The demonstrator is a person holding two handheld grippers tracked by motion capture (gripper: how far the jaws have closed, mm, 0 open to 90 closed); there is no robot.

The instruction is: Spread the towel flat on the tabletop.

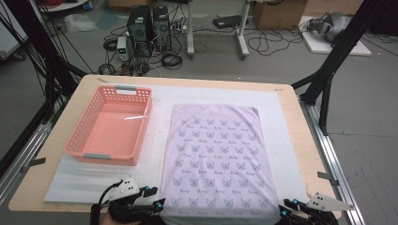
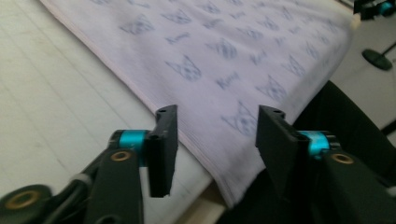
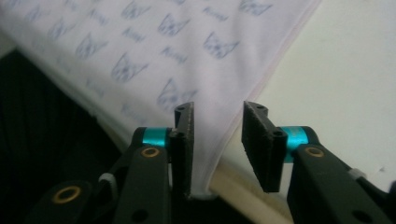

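- On the counter (image 1: 291,140), we see the printed cloth (image 1: 218,159) spread flat, its long axis running from the far side toward us, its near hem draped over the counter's near edge; a pink basket (image 1: 110,126) stands just beside it on the left.
- We hold the left claw (image 1: 155,199) at the cloth's near left corner, jaws parted, the corner lying between them (image 2: 212,135) and unpinched.
- We hold the right claw (image 3: 217,135) at the near right corner, jaws narrowly parted astride the side hem, not clamped.
- We judge each corner lies straight ahead of its own claw, so both are equally near.
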